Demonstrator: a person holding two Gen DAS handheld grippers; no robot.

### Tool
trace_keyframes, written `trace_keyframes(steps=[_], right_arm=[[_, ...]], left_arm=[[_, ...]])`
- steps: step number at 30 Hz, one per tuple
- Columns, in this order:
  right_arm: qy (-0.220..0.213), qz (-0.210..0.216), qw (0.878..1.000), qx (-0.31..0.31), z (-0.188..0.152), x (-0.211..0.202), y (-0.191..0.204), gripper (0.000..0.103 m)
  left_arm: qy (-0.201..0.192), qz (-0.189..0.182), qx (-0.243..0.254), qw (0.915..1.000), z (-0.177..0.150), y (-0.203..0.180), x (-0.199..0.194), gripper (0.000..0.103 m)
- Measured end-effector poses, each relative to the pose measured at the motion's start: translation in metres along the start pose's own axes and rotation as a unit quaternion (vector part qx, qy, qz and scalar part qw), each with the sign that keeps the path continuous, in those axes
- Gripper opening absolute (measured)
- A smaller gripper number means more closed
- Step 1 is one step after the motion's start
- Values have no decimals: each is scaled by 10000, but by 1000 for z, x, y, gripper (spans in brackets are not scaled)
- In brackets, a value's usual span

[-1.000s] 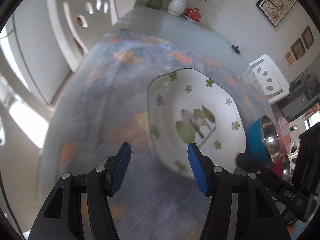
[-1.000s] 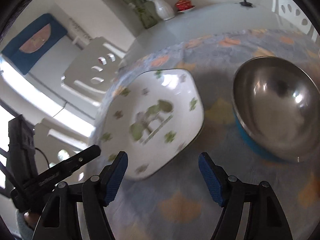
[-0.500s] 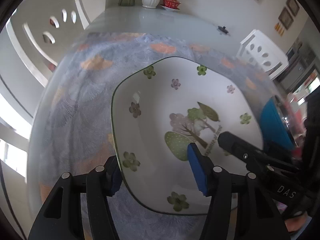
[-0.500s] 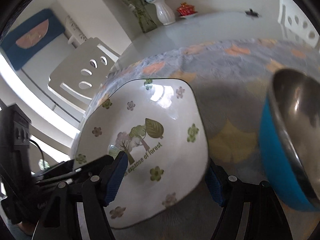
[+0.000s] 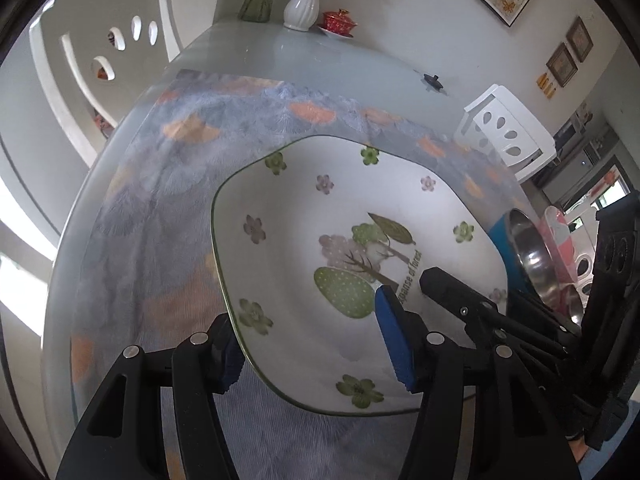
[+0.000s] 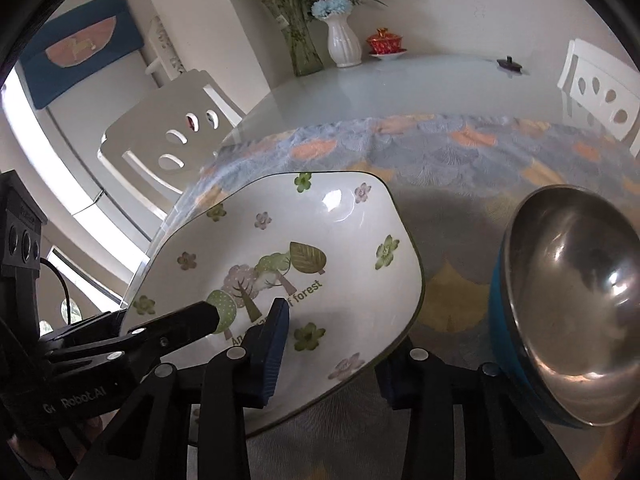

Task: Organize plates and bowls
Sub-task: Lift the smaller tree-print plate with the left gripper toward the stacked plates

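A white deep plate (image 5: 360,220) with flowers and a tree print lies on the patterned cloth (image 5: 168,200). My left gripper (image 5: 308,332) straddles the plate's near left rim. Its left finger is under the rim, its blue right pad (image 5: 394,340) is above the inside, and it stands open. My right gripper (image 6: 334,344) straddles the plate (image 6: 320,216) at its near right rim. Its left pad (image 6: 272,344) is over the print and its right finger is hidden under the rim. Its jaws are closing with the rim between them. A steel bowl with a blue outside (image 6: 572,320) sits right of the plate.
A pink bowl (image 5: 560,232) stands behind the steel bowl (image 5: 528,256). At the table's far end are a white vase (image 5: 302,0), a red lidded cup (image 5: 338,22) and a small black object (image 5: 434,79). White chairs (image 5: 100,60) (image 5: 508,136) flank the glass table (image 5: 320,64).
Both grippers have come forward onto the plate, each with one finger under the rim and one above. The right gripper's jaws have narrowed; the left gripper's gap is unchanged.
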State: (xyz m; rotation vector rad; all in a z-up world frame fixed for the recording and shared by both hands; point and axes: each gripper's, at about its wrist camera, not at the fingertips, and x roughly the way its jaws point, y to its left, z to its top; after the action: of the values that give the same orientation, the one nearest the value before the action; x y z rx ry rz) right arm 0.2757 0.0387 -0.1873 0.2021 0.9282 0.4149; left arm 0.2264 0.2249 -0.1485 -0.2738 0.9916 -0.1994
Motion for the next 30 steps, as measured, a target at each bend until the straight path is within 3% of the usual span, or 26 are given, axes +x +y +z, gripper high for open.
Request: trace_keyframes(steps=[10, 16, 30], right_arm=[[-236, 50, 9997, -39, -5, -43, 22, 36], [-648, 232, 9975, -180, -4, -96, 39, 36], [-1490, 616, 9861, -400, -21, -210, 45, 36]], left_arm=[[-303, 260, 103, 9991, -5, -19, -51, 55], [-662, 388, 189, 9969, -14, -39, -99, 55], [-1538, 790, 495, 9837, -55, -109, -184, 55]])
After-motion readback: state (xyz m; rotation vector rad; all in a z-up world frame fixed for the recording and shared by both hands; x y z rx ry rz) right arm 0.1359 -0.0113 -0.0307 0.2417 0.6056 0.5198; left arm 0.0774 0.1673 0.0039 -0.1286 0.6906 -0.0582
